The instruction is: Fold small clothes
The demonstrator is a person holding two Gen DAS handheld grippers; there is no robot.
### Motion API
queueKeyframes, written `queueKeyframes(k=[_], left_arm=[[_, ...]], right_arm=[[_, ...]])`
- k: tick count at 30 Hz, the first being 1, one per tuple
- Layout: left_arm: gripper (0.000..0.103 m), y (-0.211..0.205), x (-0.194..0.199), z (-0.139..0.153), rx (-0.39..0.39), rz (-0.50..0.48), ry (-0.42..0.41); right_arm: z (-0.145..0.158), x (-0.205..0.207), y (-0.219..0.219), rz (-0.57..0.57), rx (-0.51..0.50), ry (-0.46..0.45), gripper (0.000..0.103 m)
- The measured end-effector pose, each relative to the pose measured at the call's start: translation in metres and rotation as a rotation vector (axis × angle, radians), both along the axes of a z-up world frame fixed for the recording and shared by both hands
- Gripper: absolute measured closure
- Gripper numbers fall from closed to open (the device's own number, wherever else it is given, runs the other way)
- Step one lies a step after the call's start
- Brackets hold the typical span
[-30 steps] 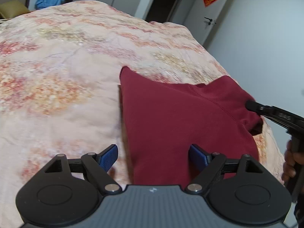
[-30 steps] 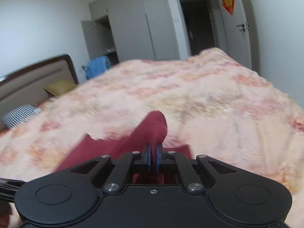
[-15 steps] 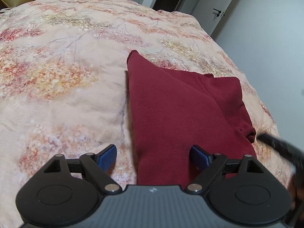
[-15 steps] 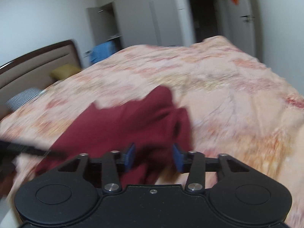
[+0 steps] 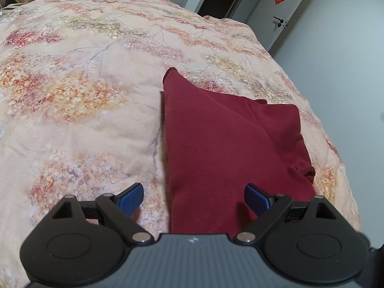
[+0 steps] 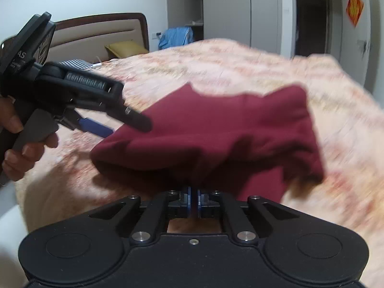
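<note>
Right hand-held gripper (image 6: 193, 199) now has its blue pads pressed together at the near edge of the dark red garment (image 6: 216, 134); half a second ago its jaws stood apart, so it has let go and closed again, though whether cloth is caught between the pads I cannot tell. Left hand-held gripper (image 5: 193, 195) hangs spread wide over the garment's near left edge, its jaws having just been opening, pinching nothing. Beyond them the garment (image 5: 228, 144) lies flatter on the flowered bedspread (image 5: 72, 84) than a second ago, partly folded. Likely the first fold is set, and another remains.
</note>
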State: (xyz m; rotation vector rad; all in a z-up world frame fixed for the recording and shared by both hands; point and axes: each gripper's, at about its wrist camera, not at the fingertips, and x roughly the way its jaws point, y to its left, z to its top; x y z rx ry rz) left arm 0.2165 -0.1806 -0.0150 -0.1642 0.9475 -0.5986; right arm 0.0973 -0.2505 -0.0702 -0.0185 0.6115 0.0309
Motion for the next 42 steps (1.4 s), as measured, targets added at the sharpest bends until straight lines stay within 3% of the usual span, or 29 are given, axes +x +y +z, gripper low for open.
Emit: queueKeyframes(k=[5,10,15,18,26,29,33,36,40,42], left_arm=[[0.009,0.0,-0.003,0.0,0.009,-0.028,-0.003],[0.009,-0.003,0.0,-0.017,0.058,-0.03,0.039],[0.008,-0.005,-0.003,-0.021,0.075,-0.044,0.021],[0.008,-0.007,-0.002,-0.019,0.083,-0.043,0.014],[0.006,-0.014,-0.003,-0.016,0.104,-0.041,-0.002],[0.005,-0.014,-0.003,-0.017,0.106,-0.04,0.0],[0.005,-0.012,-0.002,-0.015,0.108,-0.039,-0.001],[0.005,-0.011,-0.003,-0.011,0.115,-0.039,-0.012],[0.004,-0.01,-0.003,-0.004,0.123,-0.029,-0.047],[0.002,-0.009,-0.004,-0.001,0.126,-0.012,-0.072]], right_arm=[[0.025,-0.028,0.013,0.048,-0.351,-0.08,0.1],[-0.014,-0.029,0.014,0.069,-0.398,0.001,0.1],[-0.022,-0.029,0.012,0.039,-0.337,0.032,0.1],[-0.014,-0.037,-0.003,-0.013,-0.26,0.025,0.085],[0.005,-0.052,-0.039,-0.152,-0.143,-0.016,0.064],[0.004,-0.051,-0.038,-0.14,-0.109,-0.02,0.055],[0.001,-0.047,-0.03,-0.077,-0.094,-0.007,0.05],[0.006,-0.044,-0.032,-0.09,-0.031,-0.021,0.047],[0.017,-0.043,-0.039,-0.148,0.044,-0.05,0.021],[0.021,-0.043,-0.041,-0.174,0.067,-0.065,0.019]])
